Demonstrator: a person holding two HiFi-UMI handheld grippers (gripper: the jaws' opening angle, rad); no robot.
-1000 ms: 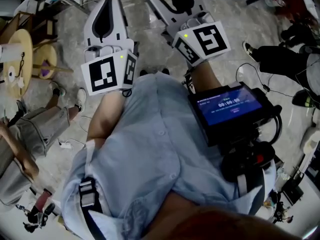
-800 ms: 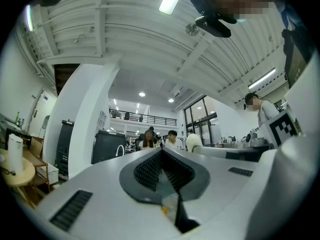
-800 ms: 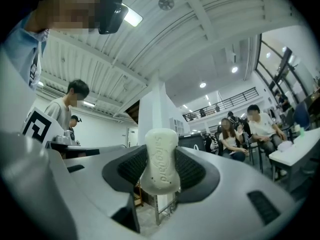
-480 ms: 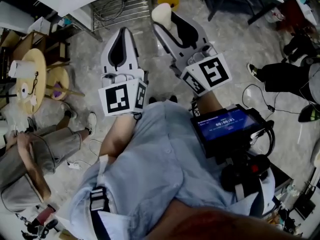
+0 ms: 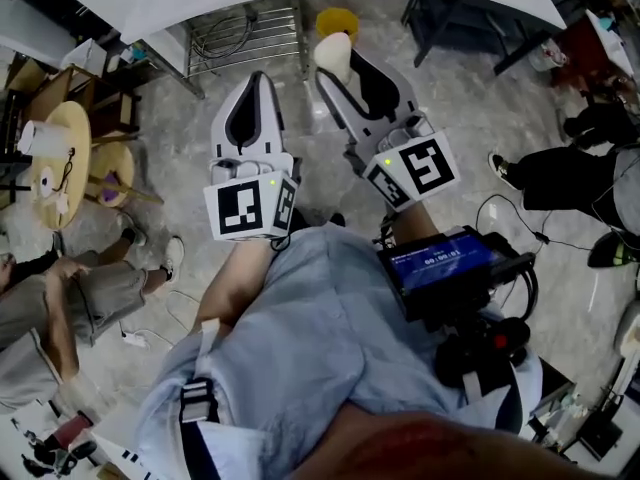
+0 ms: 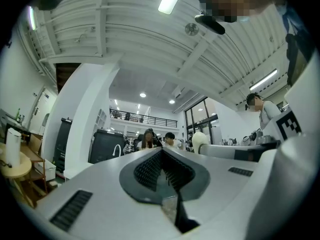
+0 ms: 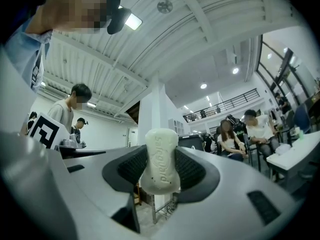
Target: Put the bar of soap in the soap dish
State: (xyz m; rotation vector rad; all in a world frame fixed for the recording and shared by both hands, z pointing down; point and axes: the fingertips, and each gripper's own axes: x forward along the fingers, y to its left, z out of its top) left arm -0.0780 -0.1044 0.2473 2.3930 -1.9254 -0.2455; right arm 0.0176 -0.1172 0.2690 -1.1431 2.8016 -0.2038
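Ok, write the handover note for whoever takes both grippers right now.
Right gripper: shut on the bar of soap, which stands on end between the pads, its top clear above them.
Left gripper: shut, nothing between the jaws.
Position: both are held out in front of the body, over the floor.
Soap dish: not in any view.
Done: the soap is picked up.
Left: find the dish, lower the soap into it, open the right gripper.

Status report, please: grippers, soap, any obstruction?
Left gripper shut, empty. Right gripper shut on bar of soap. Soap dish not in view.
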